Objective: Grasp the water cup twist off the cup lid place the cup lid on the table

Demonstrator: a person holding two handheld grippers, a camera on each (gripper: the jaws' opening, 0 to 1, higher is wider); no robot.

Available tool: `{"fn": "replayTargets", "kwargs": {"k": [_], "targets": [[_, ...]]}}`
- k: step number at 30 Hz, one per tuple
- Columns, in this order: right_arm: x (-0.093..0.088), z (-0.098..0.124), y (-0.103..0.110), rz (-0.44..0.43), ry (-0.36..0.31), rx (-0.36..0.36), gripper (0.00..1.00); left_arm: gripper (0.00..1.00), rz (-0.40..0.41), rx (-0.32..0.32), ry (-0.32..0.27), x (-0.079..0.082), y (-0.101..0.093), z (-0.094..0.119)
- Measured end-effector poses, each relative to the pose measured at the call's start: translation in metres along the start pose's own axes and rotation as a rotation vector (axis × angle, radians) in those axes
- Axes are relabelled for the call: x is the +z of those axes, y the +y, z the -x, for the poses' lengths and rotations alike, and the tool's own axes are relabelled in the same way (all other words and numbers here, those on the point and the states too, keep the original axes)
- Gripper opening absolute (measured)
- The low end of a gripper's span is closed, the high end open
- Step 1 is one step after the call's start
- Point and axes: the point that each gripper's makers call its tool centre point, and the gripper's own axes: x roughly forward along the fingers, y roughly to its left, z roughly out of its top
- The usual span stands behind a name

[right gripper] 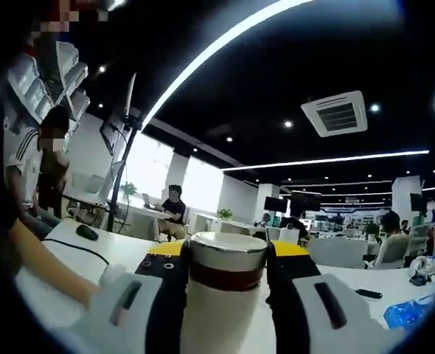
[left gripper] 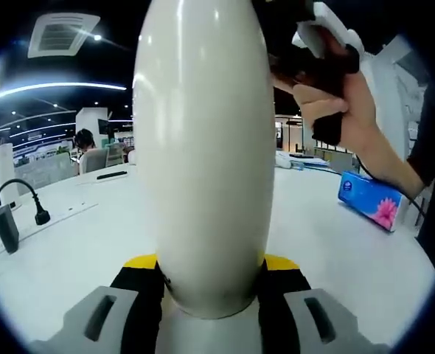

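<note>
On the white table [left gripper: 70, 243], far left in the left gripper view: black gooseneck mic [left gripper: 33, 203]. Centre: left claw [left gripper: 210, 295] clamped on the body of the white water cup [left gripper: 206, 147]. Upper right: hand [left gripper: 343, 110] holding the other gripper at the cup's top; blue tissue pack [left gripper: 370, 199] on the table further right. Right gripper view, centre: right claw [right gripper: 225, 265] closed around the cup lid [right gripper: 226, 251], dark band below the lid.
</note>
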Motion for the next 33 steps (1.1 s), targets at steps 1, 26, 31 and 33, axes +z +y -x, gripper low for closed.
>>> {"fn": "replayTargets", "kwargs": {"k": [1,26,31,33], "targets": [[0.000,0.000,0.000,-0.007,-0.003,0.010,0.45,0.52,0.000,0.000,0.000,0.000,0.001,0.000],[-0.005,-0.002,0.006,-0.354,-0.117,0.378,0.46,0.52,0.000,-0.005,0.001,-0.001,-0.005,-0.001],[-0.005,-0.001,0.008,-0.388,-0.131,0.437,0.46,0.52,0.001,-0.006,0.001,-0.002,-0.005,-0.002],[-0.005,-0.001,0.008,-0.400,-0.137,0.463,0.46,0.52,0.001,-0.006,0.001,-0.002,-0.005,-0.002]]}}
